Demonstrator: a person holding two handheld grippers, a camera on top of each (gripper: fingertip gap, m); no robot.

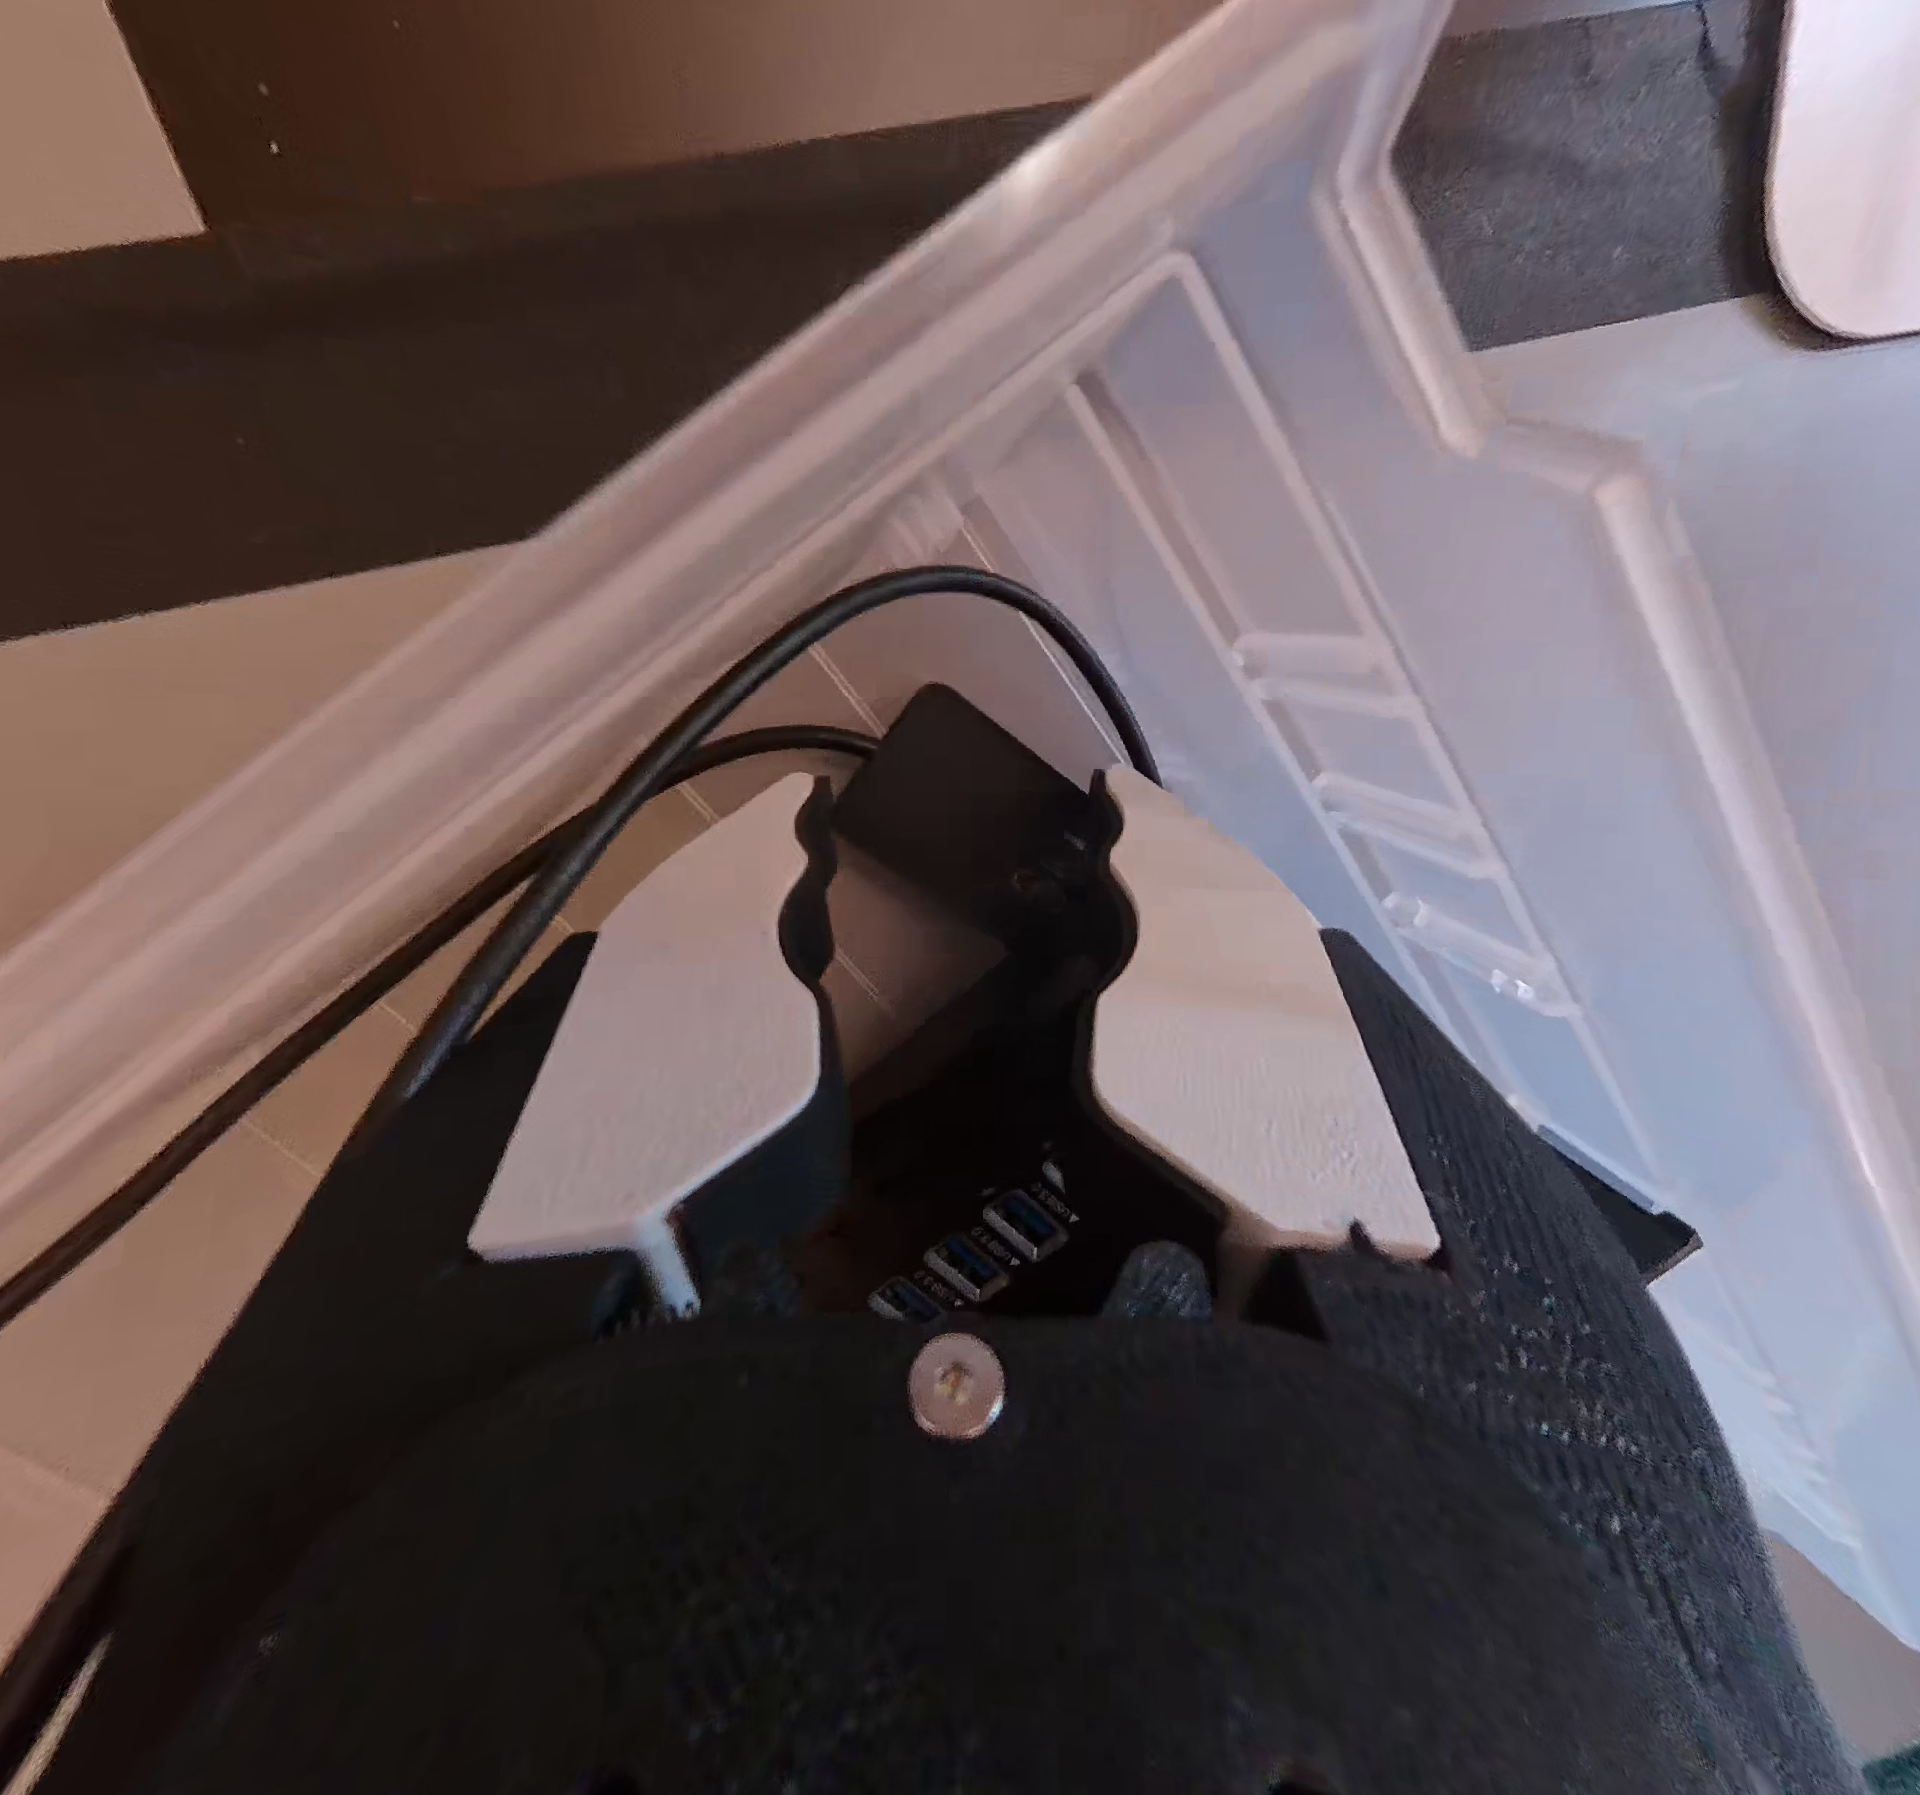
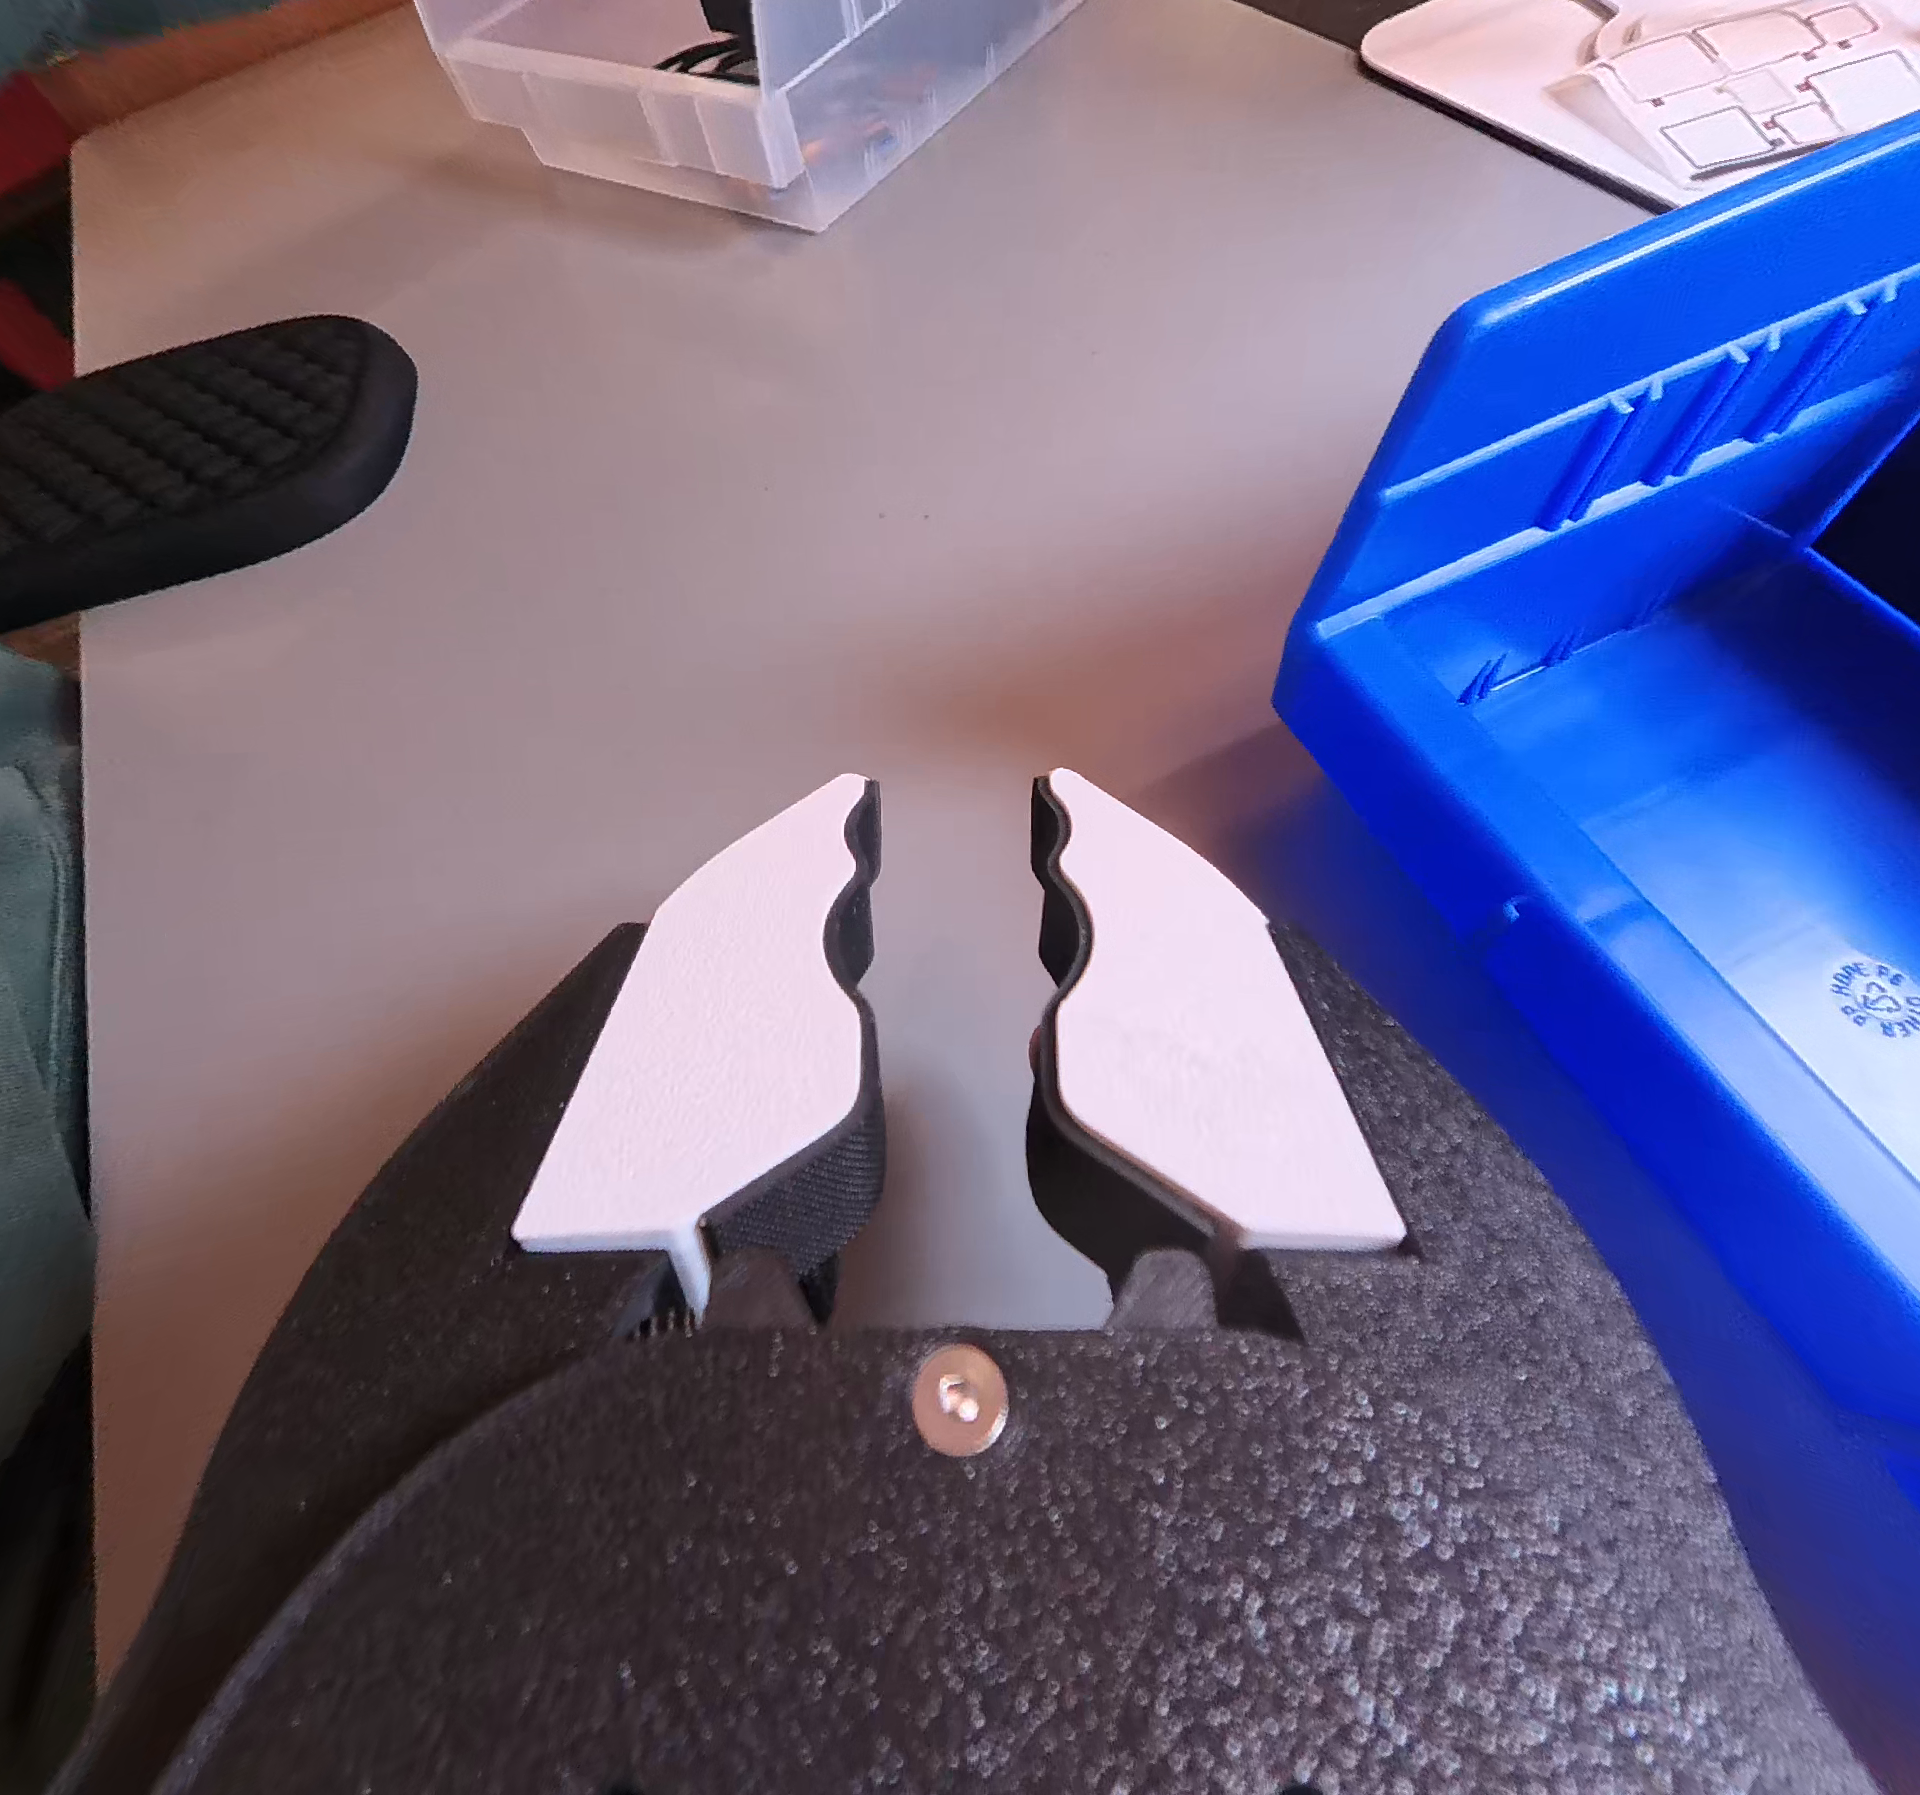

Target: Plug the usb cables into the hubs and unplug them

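Fingers of the left gripper (image 1: 961, 800) are closed on a black hub (image 1: 961, 815), which sits tilted between the two white-capped tips. The hub's body runs back toward the camera, and a row of blue ports (image 1: 977, 1262) shows on it close to the gripper's base. Two black cables (image 1: 582, 872) curve away from the far end of the hub, looping ahead of the fingers and trailing off to the left. Right behind the tips and to their right stands a clear bin (image 1: 1299, 457), its rim running diagonally across the view. Beyond it, at the upper right, is a white stand base (image 1: 1860, 135).

Seen from the right wrist, the right gripper (image 2: 956, 789) hangs over a grey table (image 2: 727, 550) with its fingers parted and nothing between them. Just to its right lies a blue bin (image 2: 1558, 685), tipped so its open side shows. Far ahead sits the clear bin (image 2: 769, 52) with dark cables inside. A black armrest (image 2: 187, 457) pokes in at the left, and the white stand base (image 2: 1558, 52) sits far ahead to the right.
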